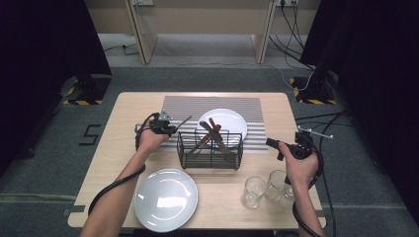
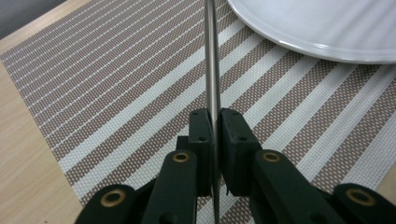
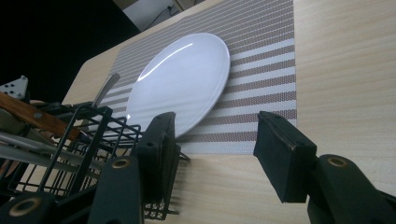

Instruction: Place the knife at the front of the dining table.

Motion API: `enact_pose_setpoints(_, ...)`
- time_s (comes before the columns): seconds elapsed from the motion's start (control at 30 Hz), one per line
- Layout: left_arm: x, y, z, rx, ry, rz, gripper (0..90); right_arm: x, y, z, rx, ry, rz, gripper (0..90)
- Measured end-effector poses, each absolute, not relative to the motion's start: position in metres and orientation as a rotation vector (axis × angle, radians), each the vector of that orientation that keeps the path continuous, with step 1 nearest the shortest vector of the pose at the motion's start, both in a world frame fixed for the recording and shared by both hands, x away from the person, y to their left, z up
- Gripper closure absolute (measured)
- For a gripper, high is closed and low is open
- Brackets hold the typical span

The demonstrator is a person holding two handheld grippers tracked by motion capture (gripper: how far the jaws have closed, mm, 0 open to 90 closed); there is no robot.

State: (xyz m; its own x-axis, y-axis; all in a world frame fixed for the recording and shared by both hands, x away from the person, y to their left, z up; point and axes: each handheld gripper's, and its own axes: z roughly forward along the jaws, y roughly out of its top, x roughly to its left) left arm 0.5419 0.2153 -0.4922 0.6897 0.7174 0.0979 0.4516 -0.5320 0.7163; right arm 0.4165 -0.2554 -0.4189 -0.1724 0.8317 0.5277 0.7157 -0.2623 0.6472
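Note:
My left gripper (image 1: 174, 129) (image 2: 214, 121) is shut on a thin metal utensil (image 1: 184, 122) (image 2: 211, 56), seen edge-on between its pads. The utensil slants out over the striped placemat (image 1: 212, 103) (image 2: 116, 93) toward a white plate (image 1: 232, 121) (image 2: 322, 28). Its far end (image 3: 105, 89) shows beyond the basket in the right gripper view. A black wire basket (image 1: 197, 158) (image 3: 84, 140) with several wooden-handled utensils (image 1: 216, 132) stands between the hands. My right gripper (image 1: 274, 148) (image 3: 217, 123) is open with nothing between its jaws, to the right of the basket and pointing at the plate (image 3: 180, 81).
A second white plate (image 1: 165, 199) lies at the table's near edge, on the left. Two clear glasses (image 1: 253, 191) (image 1: 277, 186) stand near the front right, just under my right hand. Bare wood lies to the right of the placemat (image 3: 341, 70).

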Motion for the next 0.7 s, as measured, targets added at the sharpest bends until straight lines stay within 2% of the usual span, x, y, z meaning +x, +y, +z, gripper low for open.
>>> enact_pose_setpoints(0.7,0.5498,0.2152,-0.4975,2.292,0.946,0.452,83.1,0.4136,-0.2597,-0.4134,1.924,1.804,1.453,48.0)
